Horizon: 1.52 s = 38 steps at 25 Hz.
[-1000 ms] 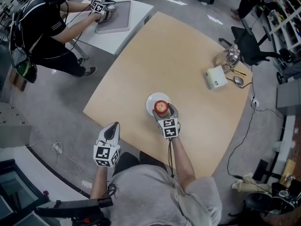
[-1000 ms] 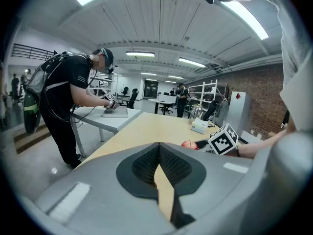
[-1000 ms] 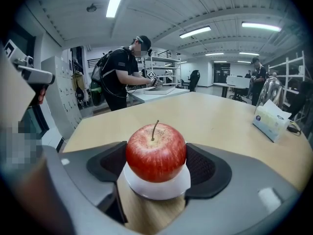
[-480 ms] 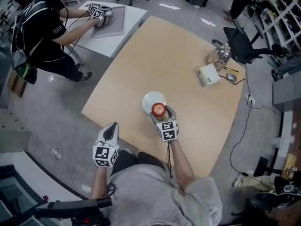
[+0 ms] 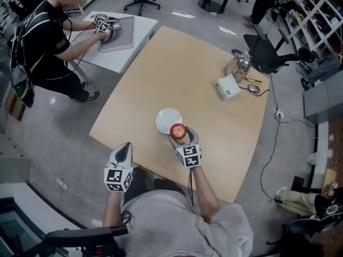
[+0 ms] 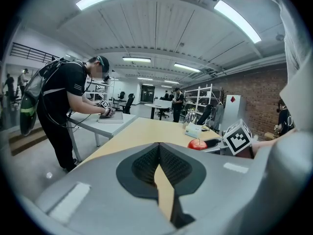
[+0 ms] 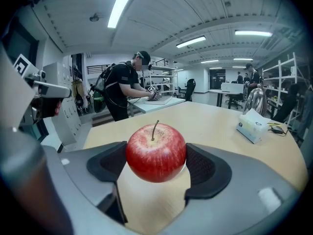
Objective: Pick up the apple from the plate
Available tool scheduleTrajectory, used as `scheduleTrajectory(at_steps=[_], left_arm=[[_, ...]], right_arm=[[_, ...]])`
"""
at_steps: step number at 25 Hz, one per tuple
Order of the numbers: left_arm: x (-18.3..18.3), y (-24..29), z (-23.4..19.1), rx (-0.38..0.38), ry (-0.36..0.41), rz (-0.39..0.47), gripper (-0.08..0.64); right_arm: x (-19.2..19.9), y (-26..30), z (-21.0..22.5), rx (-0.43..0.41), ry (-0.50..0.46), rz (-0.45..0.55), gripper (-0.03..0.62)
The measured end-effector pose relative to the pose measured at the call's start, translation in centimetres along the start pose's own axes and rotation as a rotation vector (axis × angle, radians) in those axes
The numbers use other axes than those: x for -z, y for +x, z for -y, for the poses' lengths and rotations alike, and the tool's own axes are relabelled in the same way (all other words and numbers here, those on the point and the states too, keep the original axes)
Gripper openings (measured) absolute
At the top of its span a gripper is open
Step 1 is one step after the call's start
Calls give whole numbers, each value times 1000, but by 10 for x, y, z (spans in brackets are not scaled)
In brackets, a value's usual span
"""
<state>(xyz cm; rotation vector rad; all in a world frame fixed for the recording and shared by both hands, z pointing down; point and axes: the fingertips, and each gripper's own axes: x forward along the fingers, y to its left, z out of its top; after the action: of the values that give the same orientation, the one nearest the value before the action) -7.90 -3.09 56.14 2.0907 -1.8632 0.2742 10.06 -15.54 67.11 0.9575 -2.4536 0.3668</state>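
Note:
The red apple (image 5: 178, 131) sits between the fingers of my right gripper (image 5: 179, 135), which is shut on it. It hangs just off the near right rim of the white plate (image 5: 164, 120) on the tan table (image 5: 182, 63). In the right gripper view the apple (image 7: 156, 152) fills the gap between the two dark pads (image 7: 105, 164), stem up, with tabletop below it. My left gripper (image 5: 125, 148) is held beyond the table's near left edge, above the floor, its jaws closed with nothing in them. From the left gripper view the apple (image 6: 197, 144) shows far off to the right.
A white tissue box (image 5: 227, 87), a glass kettle (image 5: 238, 65) and a mouse (image 5: 253, 89) lie at the table's far right. A person in black works at a small white table (image 5: 120, 36) at the far left. Office chairs (image 5: 262, 50) stand beyond.
My right gripper has drawn the apple from over the plate's middle towards me, off the near right rim. The left gripper has stayed shut beside the table.

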Motion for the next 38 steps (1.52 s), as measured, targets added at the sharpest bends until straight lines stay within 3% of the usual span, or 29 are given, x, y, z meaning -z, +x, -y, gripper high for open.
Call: scheduleTrajectory(at_steps=[12, 38], left_arm=[[6, 5, -11, -5, -21, 19, 20], [24, -23, -123, -78, -95, 9, 20]], right_arm=[[-7, -13, -19, -22, -9, 27, 382], [-60, 66, -116, -106, -82, 48, 382]])
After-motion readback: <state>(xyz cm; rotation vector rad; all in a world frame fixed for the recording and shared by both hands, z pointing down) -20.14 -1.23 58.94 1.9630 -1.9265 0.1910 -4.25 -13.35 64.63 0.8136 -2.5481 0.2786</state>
